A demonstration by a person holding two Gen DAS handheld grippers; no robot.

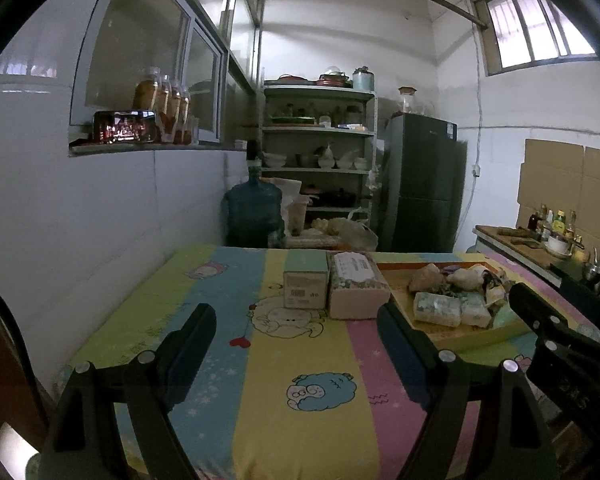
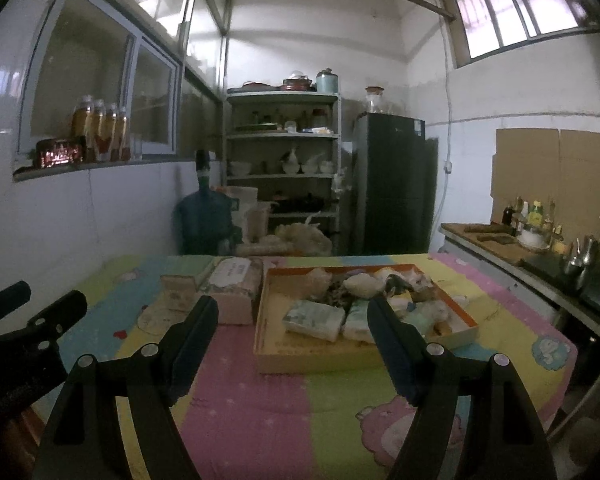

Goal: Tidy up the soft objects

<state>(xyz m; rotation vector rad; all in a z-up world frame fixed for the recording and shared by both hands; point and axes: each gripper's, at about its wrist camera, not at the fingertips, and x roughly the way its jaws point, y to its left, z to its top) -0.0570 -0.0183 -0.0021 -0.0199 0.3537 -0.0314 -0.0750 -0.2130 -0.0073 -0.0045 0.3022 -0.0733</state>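
The tablecloth (image 2: 260,392) carries broad stripes of green, blue, yellow and pink with cartoon figures. The tray (image 2: 364,354) is orange-rimmed. In it lie pale green patterned packs (image 2: 315,320). Far off stand a dark fridge (image 2: 394,184) and a blue water jug (image 2: 204,216).

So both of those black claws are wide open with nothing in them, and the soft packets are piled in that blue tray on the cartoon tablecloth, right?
Nearly. The tray is orange, not blue; the right wrist view shows it best. The rest holds: the soft packets are piled in it on the cartoon tablecloth, and the left gripper and right gripper both have their jaws wide open with nothing in them.
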